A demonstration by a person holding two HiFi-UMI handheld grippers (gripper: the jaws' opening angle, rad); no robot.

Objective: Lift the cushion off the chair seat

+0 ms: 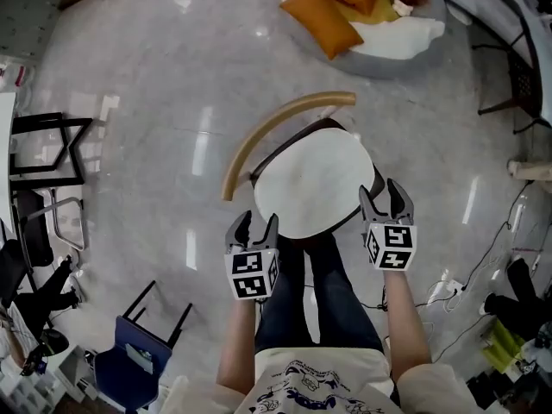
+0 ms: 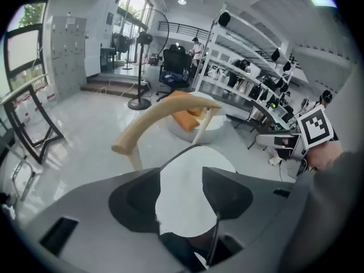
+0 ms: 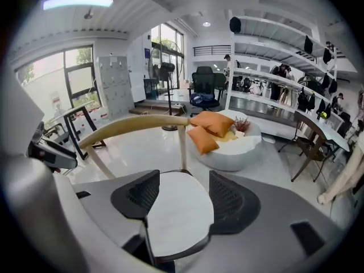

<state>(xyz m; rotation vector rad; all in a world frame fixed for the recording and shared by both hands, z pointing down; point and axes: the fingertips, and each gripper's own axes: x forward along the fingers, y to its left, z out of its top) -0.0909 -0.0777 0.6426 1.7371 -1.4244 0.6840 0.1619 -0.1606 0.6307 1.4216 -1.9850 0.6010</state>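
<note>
A round white cushion (image 1: 315, 184) lies on the seat of a chair with a curved wooden backrest (image 1: 274, 128). My left gripper (image 1: 253, 225) hovers at the cushion's near left edge, jaws open with nothing between them. At the near right edge my right gripper (image 1: 385, 198) is open and empty too. In the left gripper view the cushion (image 2: 185, 195) shows between the spread jaws of the left gripper (image 2: 181, 201), with the backrest (image 2: 162, 118) beyond. The right gripper view shows the cushion (image 3: 176, 218) framed by the right gripper (image 3: 177, 201) below the backrest (image 3: 133, 127).
The person's legs (image 1: 315, 291) stand just in front of the chair. Orange pillows (image 1: 332, 7) lie on a white round floor seat (image 1: 401, 37) beyond it. A blue chair (image 1: 138, 352) and black frames (image 1: 43, 149) stand at the left. Cables (image 1: 479, 274) trail over the floor at the right.
</note>
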